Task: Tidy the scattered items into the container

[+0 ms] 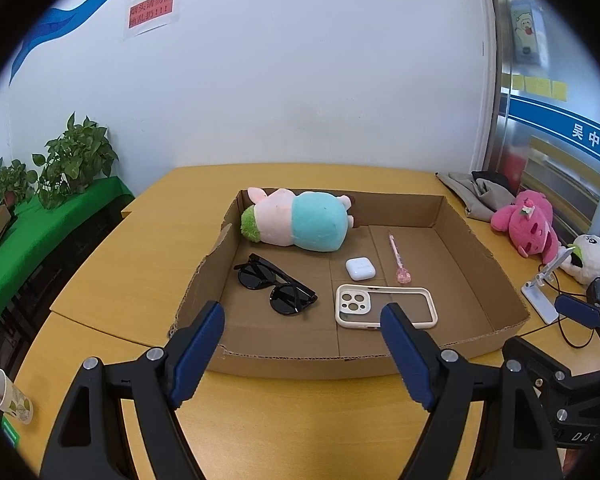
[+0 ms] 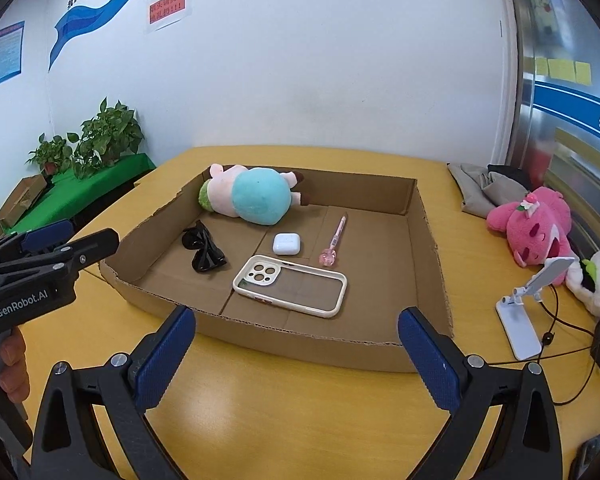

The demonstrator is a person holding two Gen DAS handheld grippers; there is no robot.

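Ahead of both my grippers sits the shallow cardboard tray (image 1: 480, 248) on the yellow table (image 1: 140, 248), its near wall just beyond my fingertips. Everything I can count as the task's things lies inside it. Largest is the plush pig (image 1: 300, 220) in pink and turquoise, on its side against the far wall, farthest from me. Nearer, straight past the right finger of my left gripper, the cream phone case (image 1: 386, 306) lies flat, camera cut-outs to the left. The black sunglasses (image 1: 274, 284) lie left of it, just beyond that gripper's left finger. Behind the case sits the white earbud case (image 1: 360, 269), and beside it on the right the pink pen (image 1: 398, 258), its crystal top pointing toward me.

For writing: a red notice (image 2: 167, 9) on the wall carries Chinese characters too small for me to make out, and my left gripper's body, seen from the right wrist, reads "GenRobot.AI".

My left gripper (image 1: 304, 314) stands well open with nothing between the blue pads, hanging over the tray's near wall. My right gripper (image 2: 296, 320) is spread as wide as it goes, empty too, poised short of the near wall and touching nothing.
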